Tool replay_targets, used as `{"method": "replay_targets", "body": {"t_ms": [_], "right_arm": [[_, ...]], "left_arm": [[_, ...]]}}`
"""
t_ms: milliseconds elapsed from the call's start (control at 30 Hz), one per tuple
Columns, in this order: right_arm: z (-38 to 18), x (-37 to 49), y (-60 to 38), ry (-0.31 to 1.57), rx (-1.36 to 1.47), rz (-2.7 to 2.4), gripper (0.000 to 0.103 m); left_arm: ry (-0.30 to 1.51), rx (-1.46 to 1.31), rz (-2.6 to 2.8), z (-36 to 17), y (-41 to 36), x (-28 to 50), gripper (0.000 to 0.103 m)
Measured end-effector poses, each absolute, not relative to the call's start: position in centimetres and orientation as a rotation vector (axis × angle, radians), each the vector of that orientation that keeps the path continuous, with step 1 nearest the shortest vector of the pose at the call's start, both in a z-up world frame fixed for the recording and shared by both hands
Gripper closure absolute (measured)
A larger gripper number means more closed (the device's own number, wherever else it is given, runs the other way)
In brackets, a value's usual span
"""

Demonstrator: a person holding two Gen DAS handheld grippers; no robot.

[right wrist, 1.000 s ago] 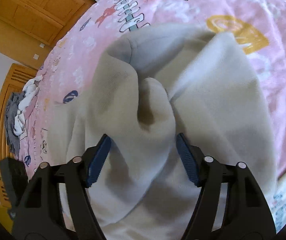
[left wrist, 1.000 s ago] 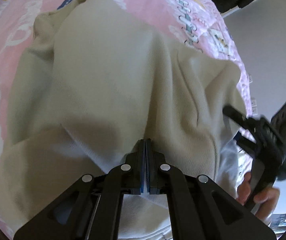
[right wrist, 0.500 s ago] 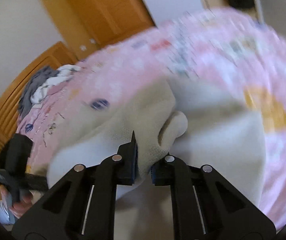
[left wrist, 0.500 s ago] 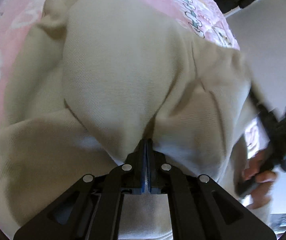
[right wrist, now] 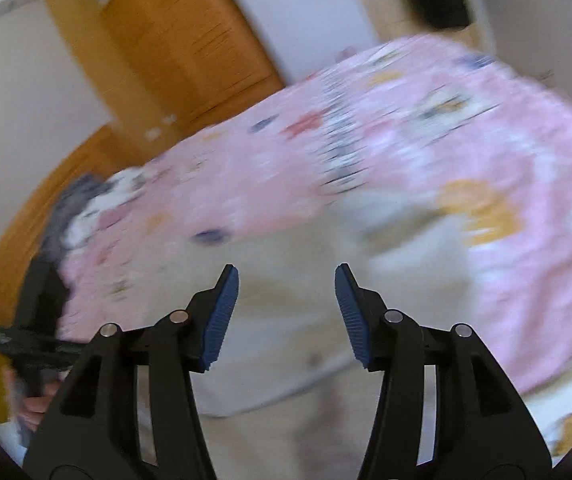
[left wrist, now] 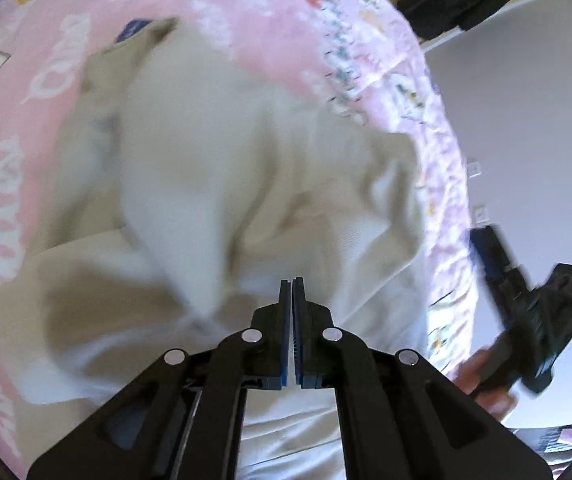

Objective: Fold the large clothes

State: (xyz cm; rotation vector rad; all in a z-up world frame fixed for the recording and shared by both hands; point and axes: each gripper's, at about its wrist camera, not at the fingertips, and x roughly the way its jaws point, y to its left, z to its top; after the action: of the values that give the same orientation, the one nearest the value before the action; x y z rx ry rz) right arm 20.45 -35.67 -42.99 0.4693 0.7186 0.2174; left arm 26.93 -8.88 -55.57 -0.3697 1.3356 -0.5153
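Pink patterned bedding (left wrist: 246,12) covers the bed, with an orange wooden wardrobe (right wrist: 190,44) against the wall behind. Spread rumpled across it lies the beige garment (left wrist: 214,168). On the left, the left claw (left wrist: 291,292) has its blue pads pressed together above the cloth, gripping nothing that shows. On the right, the right claw (right wrist: 286,304) stands wide apart over the garment's near edge.

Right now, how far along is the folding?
Done: little; the beige garment lies bunched on the pink bedspread. In hand: left tool is shut at the cloth, pinch unclear; right tool is open, holding nothing. Left: smoothing and the actual folds.
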Motion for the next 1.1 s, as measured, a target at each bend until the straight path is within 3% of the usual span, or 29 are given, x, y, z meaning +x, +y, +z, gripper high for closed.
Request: {"method": "replay_targets", "body": {"t_ms": [167,200,233,300,433,500,700,767,800,833,867,900,933,967,1100], "right_arm": [[-49.2,23.0,-35.4,0.879,0.513,0.127,0.053],[-50.4,23.2,-36.5,0.914,0.517,0.092,0.063],[-51.4,23.5,-37.4,0.942,0.544,0.09,0.083],[-53.1,23.4,-39.7,0.98,0.616,0.083,0.103],[-52.9,21.1,-41.5,0.982,0.699,0.094,0.103],[-50.7,18.8,-43.1,0.997,0.689,0.044,0.095],[-42.8,11.2,-48.1,1.014,0.579,0.061,0.095],[-41.5,8.4,-48.8,1.02,0.558,0.069,0.09],[-41.0,6.9,-49.0,1.036,0.531,0.056,0.082],[-40.6,4.9,-49.1,1.053,0.503,0.046,0.072],[-40.5,3.1,-49.0,1.066,0.487,0.044,0.064],[-40.5,0.7,-48.8,1.094,0.451,0.032,0.049],[-40.6,-0.7,-48.6,1.108,0.42,0.037,0.043],[-40.8,-2.8,-48.2,1.13,0.361,0.038,0.042],[-43.2,-10.1,-48.5,1.267,0.381,0.006,0.041]], "left_arm": [[1.397,-0.298,-0.397,-58.8,-13.0,25.7,0.101],[1.429,-0.296,-0.367,-59.9,-13.4,25.1,0.101],[1.45,-0.292,-0.331,-60.7,-13.5,24.4,0.101],[1.419,-0.252,-0.278,-61.2,-13.8,23.0,0.101],[1.326,-0.167,-0.163,-60.1,-13.3,20.2,0.101],[1.331,-0.138,-0.118,-58.9,-13.0,19.4,0.101],[1.338,-0.097,0.059,-51.6,-12.0,16.2,0.101],[1.345,-0.126,0.094,-49.2,-11.0,14.3,0.1],[1.353,-0.137,0.116,-48.2,-10.3,13.2,0.1],[1.36,-0.141,0.144,-47.4,-9.4,12.1,0.095],[1.365,-0.141,0.168,-46.9,-8.2,11.1,0.081],[1.367,-0.142,0.194,-46.5,-7.0,10.3,0.071],[1.363,-0.141,0.222,-46.1,-5.5,9.3,0.048],[1.354,-0.132,0.266,-45.8,-3.4,8.4,0.033],[1.382,-0.032,0.363,-47.0,3.9,5.6,0.021]]}}
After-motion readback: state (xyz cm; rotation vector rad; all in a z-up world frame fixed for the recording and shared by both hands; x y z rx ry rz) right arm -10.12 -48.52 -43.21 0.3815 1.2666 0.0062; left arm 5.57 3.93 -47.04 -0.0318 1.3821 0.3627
